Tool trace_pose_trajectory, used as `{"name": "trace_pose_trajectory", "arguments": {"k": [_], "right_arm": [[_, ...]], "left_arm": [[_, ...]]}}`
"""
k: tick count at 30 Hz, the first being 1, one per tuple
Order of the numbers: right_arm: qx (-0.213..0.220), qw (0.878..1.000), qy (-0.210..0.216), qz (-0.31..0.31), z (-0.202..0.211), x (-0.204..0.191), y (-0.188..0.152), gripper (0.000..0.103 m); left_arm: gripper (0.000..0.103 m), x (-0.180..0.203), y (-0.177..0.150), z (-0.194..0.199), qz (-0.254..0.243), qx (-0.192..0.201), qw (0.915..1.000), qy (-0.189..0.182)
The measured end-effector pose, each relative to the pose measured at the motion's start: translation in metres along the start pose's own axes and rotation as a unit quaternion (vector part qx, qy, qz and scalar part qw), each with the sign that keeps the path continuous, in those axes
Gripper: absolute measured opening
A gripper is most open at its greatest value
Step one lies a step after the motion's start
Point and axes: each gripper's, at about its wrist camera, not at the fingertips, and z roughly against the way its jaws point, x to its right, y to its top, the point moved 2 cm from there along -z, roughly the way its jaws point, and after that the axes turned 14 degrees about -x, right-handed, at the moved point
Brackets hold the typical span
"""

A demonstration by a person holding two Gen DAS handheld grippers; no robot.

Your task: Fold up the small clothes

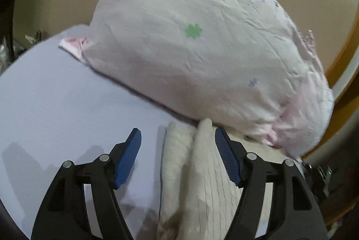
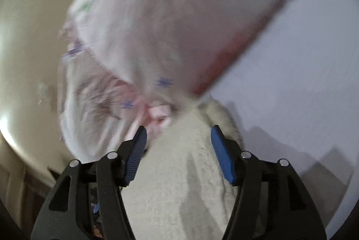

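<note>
A cream knitted garment (image 1: pixel 202 172) is laid on the pale lilac bed sheet (image 1: pixel 67 105), its far end tucked just under the lower edge of a large flowered pillow (image 1: pixel 190 38). In the left wrist view, the left gripper (image 1: pixel 178 139) is held with its jaws spread wide, empty; a raised fold of the garment is seen between the blue pads (image 1: pixel 129 157), touching neither. To the left of the pillow, a broad stretch of bare sheet is seen; to its right, a wooden bed edge (image 1: pixel 343 56) is close by.

In the blurred right wrist view, the right gripper (image 2: pixel 178 139) is likewise held wide apart above the garment (image 2: pixel 179 172), gripping nothing. The pillow (image 2: pixel 168 15) is seen directly ahead, with bare sheet (image 2: pixel 291 60) to its right.
</note>
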Motion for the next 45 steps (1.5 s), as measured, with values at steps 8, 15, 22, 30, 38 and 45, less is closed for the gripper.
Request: {"name": "trace_pose_trajectory", "arguments": {"k": [8,15,22,30,38,45], "right_arm": [[-0.022,0.999,-0.009,0.046,-0.003,-0.013,-0.009,0.063],[-0.027,0.999,0.001,0.042,-0.008,-0.012,-0.011,0.067],[-0.041,0.998,0.018,0.042,-0.011,-0.013,-0.011,0.067],[0.004,0.998,0.033,0.056,0.023,-0.016,0.001,0.067],[0.037,0.995,-0.054,0.076,0.043,-0.002,0.015,0.067],[-0.038,0.999,-0.013,0.023,0.041,0.018,0.027,0.090]], "left_arm": [[0.068,0.020,-0.041,-0.036,-0.055,-0.115,0.9918,-0.009],[0.064,0.017,-0.035,-0.063,-0.024,-0.128,0.9913,0.019],[0.015,-0.036,-0.032,-0.079,0.191,-0.151,0.9547,-0.171],[0.014,0.128,-0.018,-0.043,0.065,-0.116,0.9515,-0.277],[0.016,0.321,-0.073,-0.191,0.022,-0.304,0.8940,-0.328],[0.037,0.268,-0.063,-0.128,-0.001,-0.192,0.9184,-0.346]]}}
